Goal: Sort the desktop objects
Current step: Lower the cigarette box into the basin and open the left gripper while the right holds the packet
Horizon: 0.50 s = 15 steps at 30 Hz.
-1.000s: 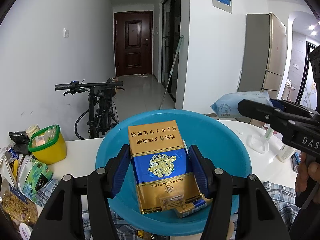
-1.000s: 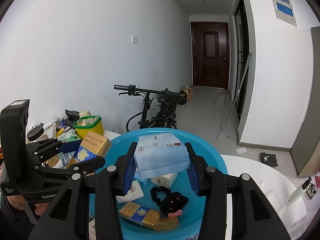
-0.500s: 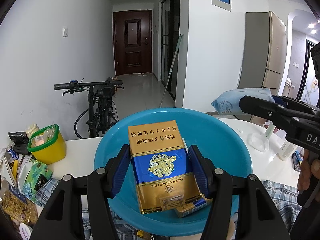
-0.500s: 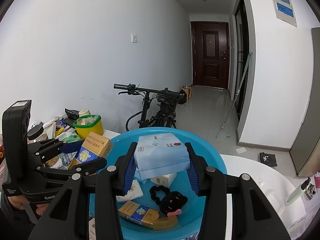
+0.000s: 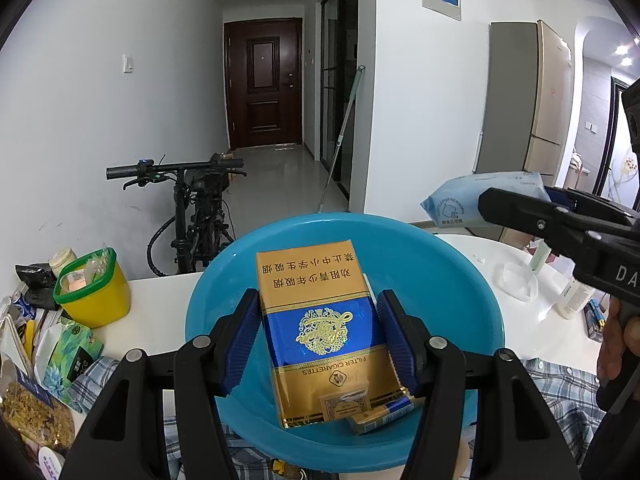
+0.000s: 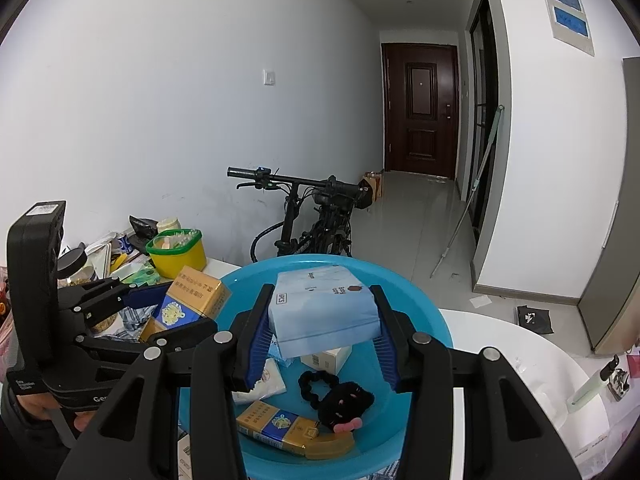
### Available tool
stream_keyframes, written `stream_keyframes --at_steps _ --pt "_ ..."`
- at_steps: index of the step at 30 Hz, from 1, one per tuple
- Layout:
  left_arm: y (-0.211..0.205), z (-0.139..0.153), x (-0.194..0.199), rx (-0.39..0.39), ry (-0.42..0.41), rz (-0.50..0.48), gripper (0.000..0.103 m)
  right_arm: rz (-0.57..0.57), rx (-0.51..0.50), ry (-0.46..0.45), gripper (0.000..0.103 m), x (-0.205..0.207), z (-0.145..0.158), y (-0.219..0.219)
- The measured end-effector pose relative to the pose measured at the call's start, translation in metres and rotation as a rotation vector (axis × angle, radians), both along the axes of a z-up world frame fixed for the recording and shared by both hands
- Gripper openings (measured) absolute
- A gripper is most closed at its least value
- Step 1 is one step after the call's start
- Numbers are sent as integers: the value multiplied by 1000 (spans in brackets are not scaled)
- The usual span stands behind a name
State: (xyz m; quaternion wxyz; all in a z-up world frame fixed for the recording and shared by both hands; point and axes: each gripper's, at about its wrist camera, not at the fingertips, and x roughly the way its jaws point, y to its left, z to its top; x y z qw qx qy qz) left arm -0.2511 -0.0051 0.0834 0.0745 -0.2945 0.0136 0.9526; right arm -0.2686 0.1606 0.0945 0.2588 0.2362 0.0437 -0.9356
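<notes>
Gold and blue cigarette carton (image 5: 320, 328), squeezed by the left gripper (image 5: 318, 334) over the blue bowl (image 5: 448, 280). The right gripper (image 6: 322, 330) squeezes a pale blue wipes pack (image 6: 322, 312).

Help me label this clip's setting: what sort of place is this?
Most likely a home: a hallway with a front door, a parked bicycle and a refrigerator beside a cluttered white table.
</notes>
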Motion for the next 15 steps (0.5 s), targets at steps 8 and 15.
stream_keyframes --at_steps 8,15 --pt "1 1 1 -9 3 -4 62 3 1 8 44 2 1 -1" --pt "1 1 0 -11 0 -2 62 2 -2 6 44 2 0 -1"
